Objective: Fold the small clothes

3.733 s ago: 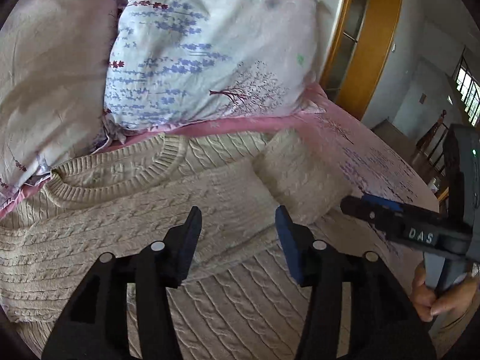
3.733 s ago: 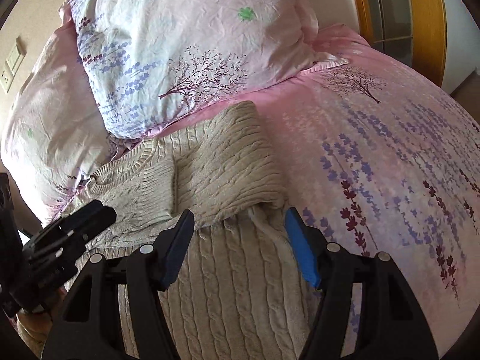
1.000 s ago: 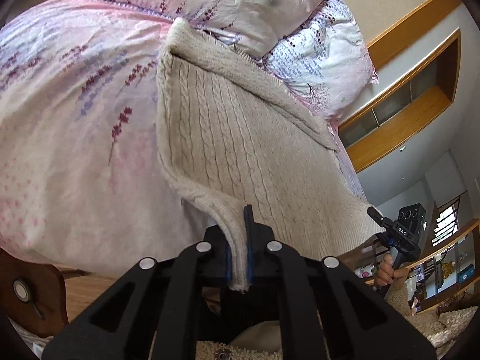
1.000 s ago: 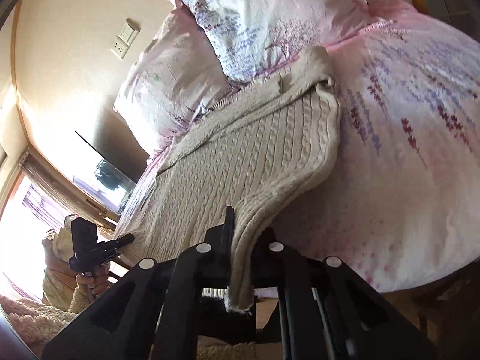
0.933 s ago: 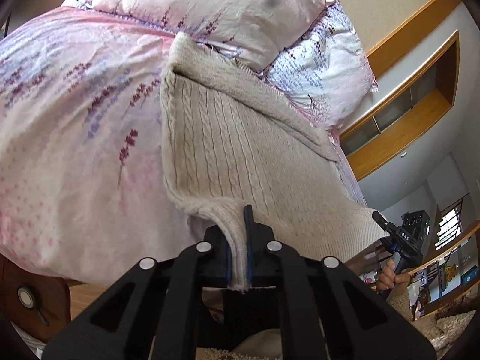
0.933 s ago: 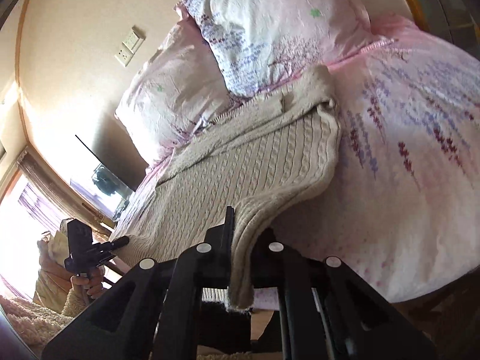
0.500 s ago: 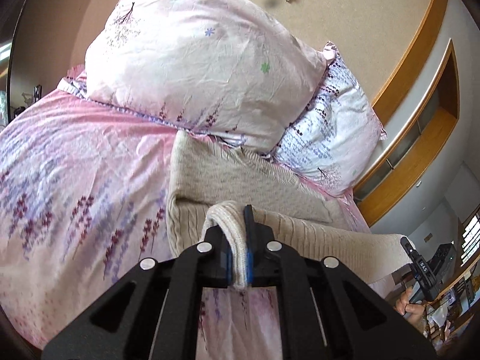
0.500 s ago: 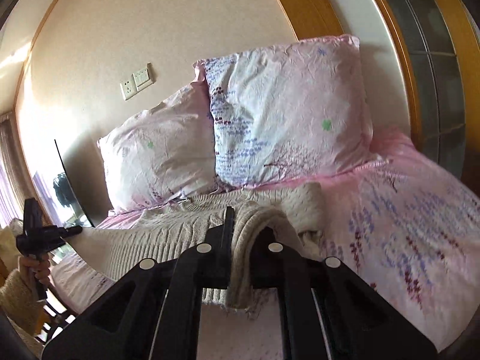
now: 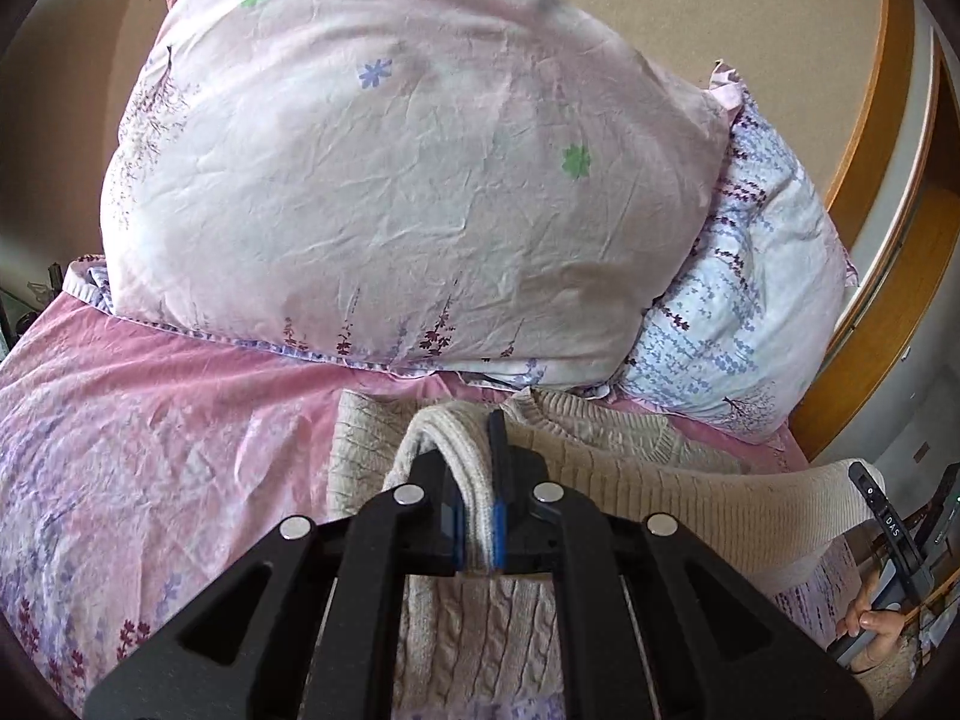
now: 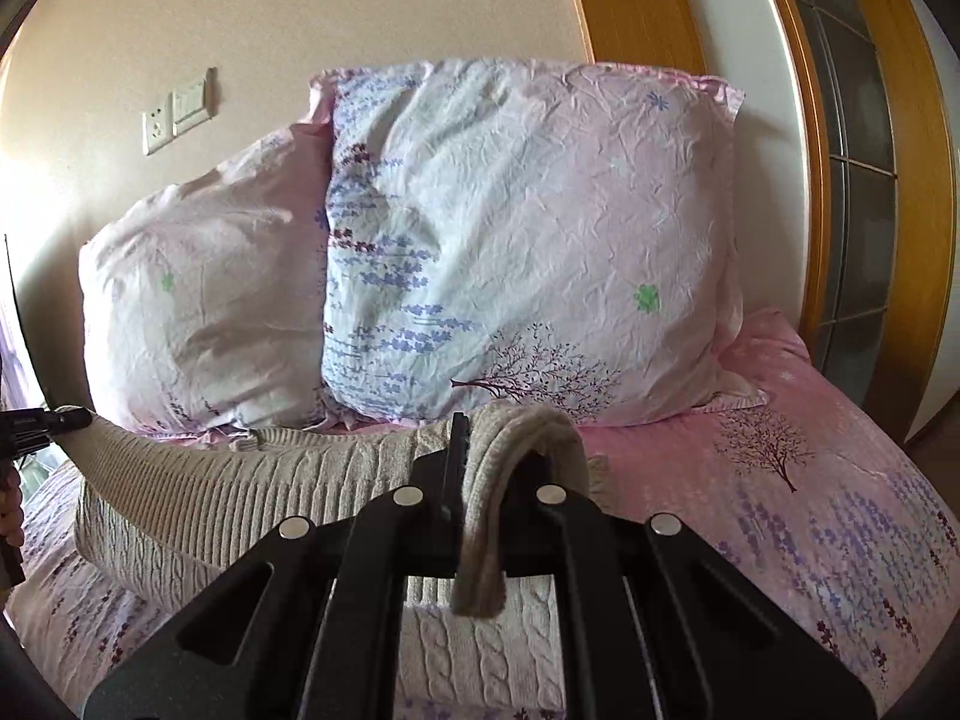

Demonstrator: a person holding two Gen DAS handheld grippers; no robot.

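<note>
Now both grippers, left gripper (image 9: pixel 477 531) and right gripper (image 10: pixel 480 531), clamp the sweater (image 10: pixel 252 480) hem (cream cable-knit) above the bed (image 10: pixel 810 480).

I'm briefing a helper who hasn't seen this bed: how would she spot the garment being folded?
Find the pink floral bed with two pillows propped against the wall. Just in front of them lies a cream cable-knit sweater, its ribbed hem lifted between the left tongs and right tongs, both shut on it. It is the only knitted, unprinted fabric there.
</note>
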